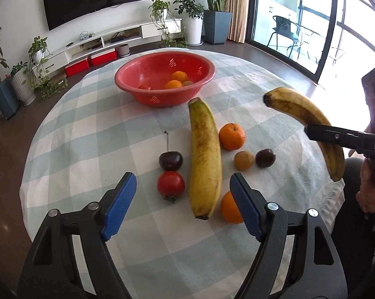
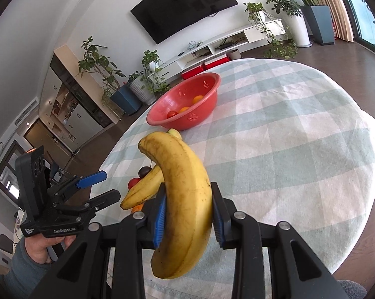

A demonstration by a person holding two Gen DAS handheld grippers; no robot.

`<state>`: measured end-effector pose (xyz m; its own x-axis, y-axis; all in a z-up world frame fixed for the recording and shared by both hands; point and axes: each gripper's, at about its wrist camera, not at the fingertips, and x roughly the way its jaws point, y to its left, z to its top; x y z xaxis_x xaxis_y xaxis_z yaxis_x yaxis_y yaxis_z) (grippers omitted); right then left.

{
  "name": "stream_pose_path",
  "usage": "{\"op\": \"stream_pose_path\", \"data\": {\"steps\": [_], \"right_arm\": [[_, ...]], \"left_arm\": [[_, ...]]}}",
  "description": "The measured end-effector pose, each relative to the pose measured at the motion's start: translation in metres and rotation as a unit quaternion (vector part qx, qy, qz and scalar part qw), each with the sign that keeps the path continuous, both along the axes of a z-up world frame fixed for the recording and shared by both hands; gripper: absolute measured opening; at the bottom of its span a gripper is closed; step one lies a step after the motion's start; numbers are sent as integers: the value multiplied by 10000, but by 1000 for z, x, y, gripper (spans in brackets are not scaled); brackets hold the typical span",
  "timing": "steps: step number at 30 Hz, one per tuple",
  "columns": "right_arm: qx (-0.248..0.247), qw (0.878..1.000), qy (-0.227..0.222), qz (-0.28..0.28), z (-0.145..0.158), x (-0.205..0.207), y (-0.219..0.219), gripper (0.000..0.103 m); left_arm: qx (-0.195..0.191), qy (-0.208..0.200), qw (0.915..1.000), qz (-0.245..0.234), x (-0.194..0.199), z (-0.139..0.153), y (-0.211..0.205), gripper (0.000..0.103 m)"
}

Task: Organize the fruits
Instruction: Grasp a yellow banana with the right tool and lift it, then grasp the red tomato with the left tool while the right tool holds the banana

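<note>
- Left wrist view: round surface in a green-and-white checked cloth carries a red perforated plastic bowl with oranges.
- Right tool grips a spotted yellow banana, lifted above the cloth.
- Left tool gapes empty over a second, lying banana.
- One small orange sits half-hidden behind its blue pad.

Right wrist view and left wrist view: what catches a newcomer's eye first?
A speckled yellow banana clamped in the right gripper, lifted above the checked tablecloth. Behind it, a red perforated plastic bowl holding oranges. The left gripper hangs open over a second banana.
</note>
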<state>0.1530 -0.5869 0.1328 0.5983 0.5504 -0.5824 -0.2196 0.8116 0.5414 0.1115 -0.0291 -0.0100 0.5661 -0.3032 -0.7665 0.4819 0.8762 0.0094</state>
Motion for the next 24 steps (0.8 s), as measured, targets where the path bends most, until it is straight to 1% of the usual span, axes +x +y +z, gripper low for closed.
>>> {"op": "stream_pose_path", "data": {"steps": [2,3,4,8,11,15,18,24], "right_arm": [[25,10000,-59,41,1,-1,1,34],[44,10000,-69,51,0,-1,1,34],[65,9999,-62,49,0,0,0,34],[122,9999,-59,45,-1,0,-2,34],[116,9999,-57,67,-2,1,-1,34],[120,9999,-48,68,-3,2,-1,34],[96,9999,-37,82,-4,2,1,34],[98,9999,-33,81,-4,2,1,34]], "left_arm": [[1,201,9997,151,14,-4,16,65],[28,266,9994,204,21,-6,22,59],[70,352,9991,216,26,-8,26,57],[235,610,9979,29,37,-19,22,53],[189,751,9970,-31,42,-27,14,52],[141,829,9964,-46,46,-32,8,51],[222,957,9952,-21,51,-38,9,51],[311,1014,9944,-49,52,-45,10,51]]}}
